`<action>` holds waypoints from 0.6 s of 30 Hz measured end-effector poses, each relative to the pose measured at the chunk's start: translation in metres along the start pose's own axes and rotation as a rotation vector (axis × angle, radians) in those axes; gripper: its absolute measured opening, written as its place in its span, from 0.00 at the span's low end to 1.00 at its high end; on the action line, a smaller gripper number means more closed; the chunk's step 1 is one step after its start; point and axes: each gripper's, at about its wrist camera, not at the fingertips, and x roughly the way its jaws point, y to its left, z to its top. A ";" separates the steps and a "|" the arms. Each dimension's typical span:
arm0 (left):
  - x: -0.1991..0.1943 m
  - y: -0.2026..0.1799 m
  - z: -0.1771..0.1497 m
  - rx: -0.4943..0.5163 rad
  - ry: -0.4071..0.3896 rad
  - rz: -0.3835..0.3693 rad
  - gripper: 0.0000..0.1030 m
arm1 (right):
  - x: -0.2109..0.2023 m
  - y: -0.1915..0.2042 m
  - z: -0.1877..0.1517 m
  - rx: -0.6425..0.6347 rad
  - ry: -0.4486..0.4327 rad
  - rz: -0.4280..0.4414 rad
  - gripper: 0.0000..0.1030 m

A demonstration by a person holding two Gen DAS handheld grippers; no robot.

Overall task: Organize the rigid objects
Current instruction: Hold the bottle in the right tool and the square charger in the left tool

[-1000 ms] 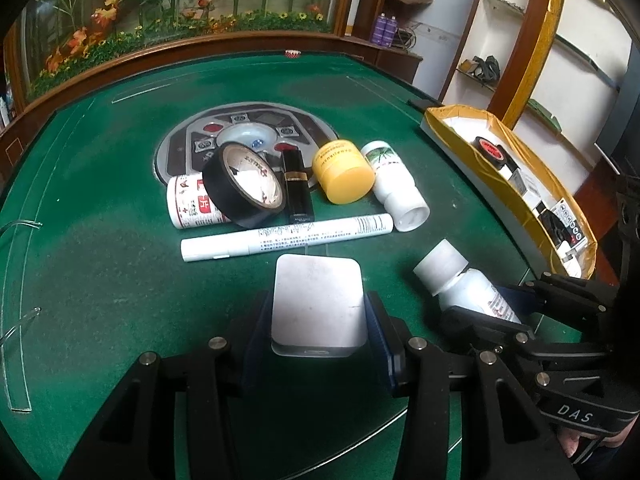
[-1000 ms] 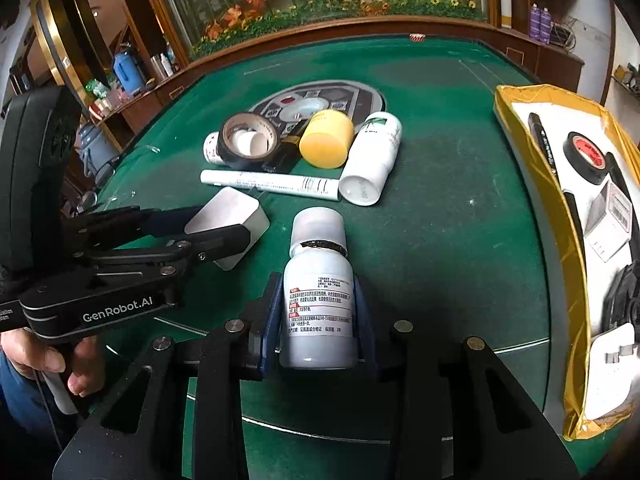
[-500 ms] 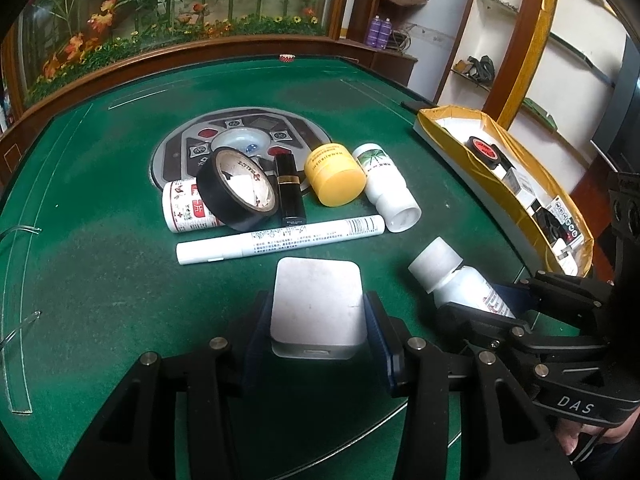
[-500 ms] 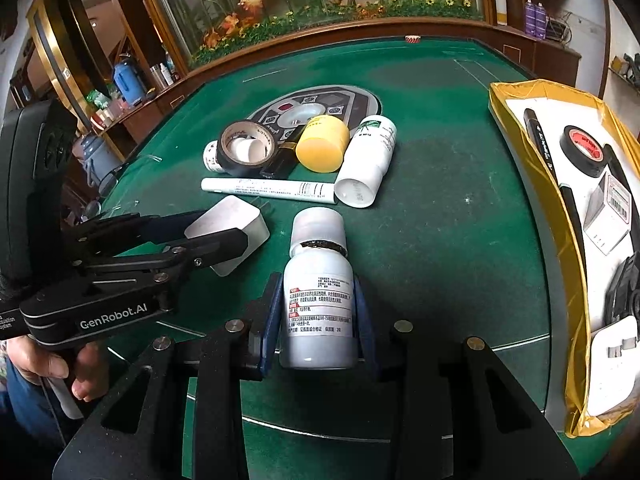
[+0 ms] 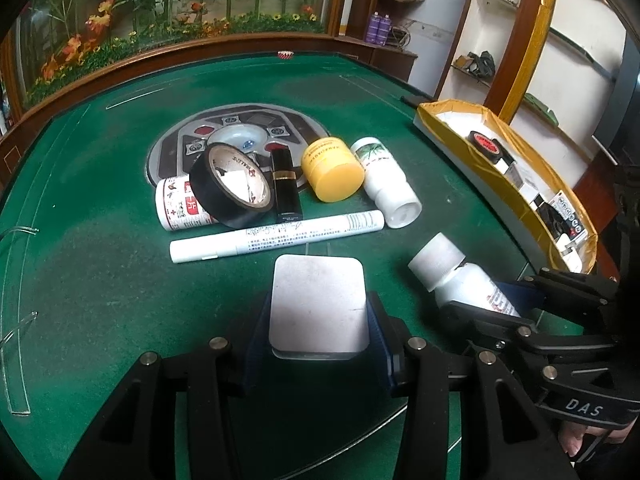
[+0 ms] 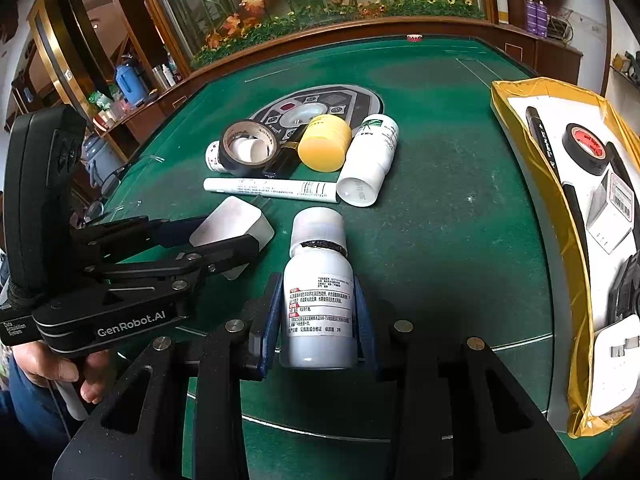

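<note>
Two things are in my hands above the big green desk (image 5: pixel 100 280). Beside it sits the yellow box (image 6: pixel 532 92) with some things inside. My right fingers (image 6: pixel 318 320) squeeze a white bottle (image 6: pixel 320 292). My left fingers (image 5: pixel 318 340) squeeze a flat white block (image 5: pixel 318 304). Near them, a white pen (image 5: pixel 276 236) lies by the black tape roll (image 5: pixel 224 196).

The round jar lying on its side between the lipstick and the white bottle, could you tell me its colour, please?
Yellow jar; clearest in the left wrist view.
</note>
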 end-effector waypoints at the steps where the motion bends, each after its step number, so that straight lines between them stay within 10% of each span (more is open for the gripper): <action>1: -0.001 0.000 0.000 -0.001 -0.006 -0.002 0.45 | 0.000 0.000 0.000 0.002 0.000 0.000 0.33; 18: -0.007 -0.002 0.001 0.000 -0.032 -0.022 0.45 | -0.002 -0.001 -0.001 0.007 -0.004 -0.001 0.33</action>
